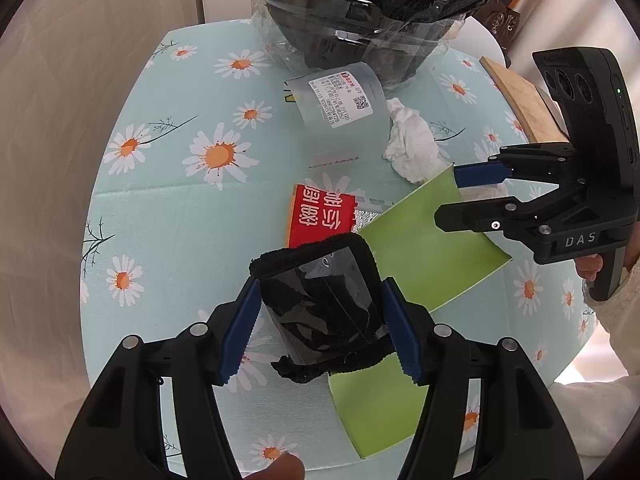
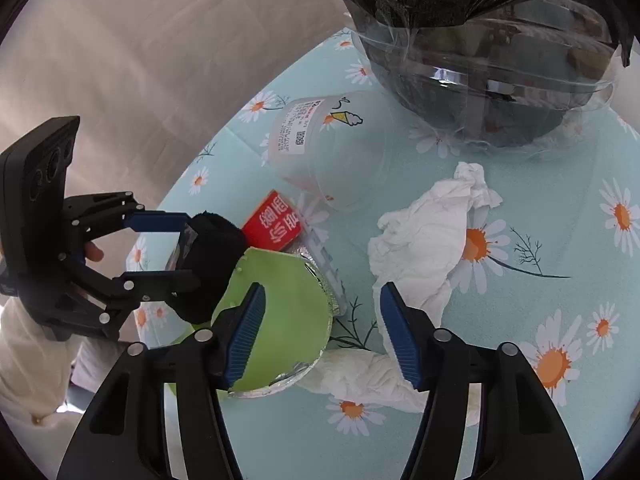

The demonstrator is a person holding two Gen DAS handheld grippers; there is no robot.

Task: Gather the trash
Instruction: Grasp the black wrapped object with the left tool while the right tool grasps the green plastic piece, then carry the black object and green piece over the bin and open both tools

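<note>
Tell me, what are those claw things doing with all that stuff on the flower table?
A person is picking up trash with a gripper in each hand. The left gripper is squeezing a black cloth packet in clear plastic. The right gripper is open, low over the green foil wrapper and crumpled tissue. A plastic cup and red packet lie on the table. The black-bagged bin waits behind.
</note>
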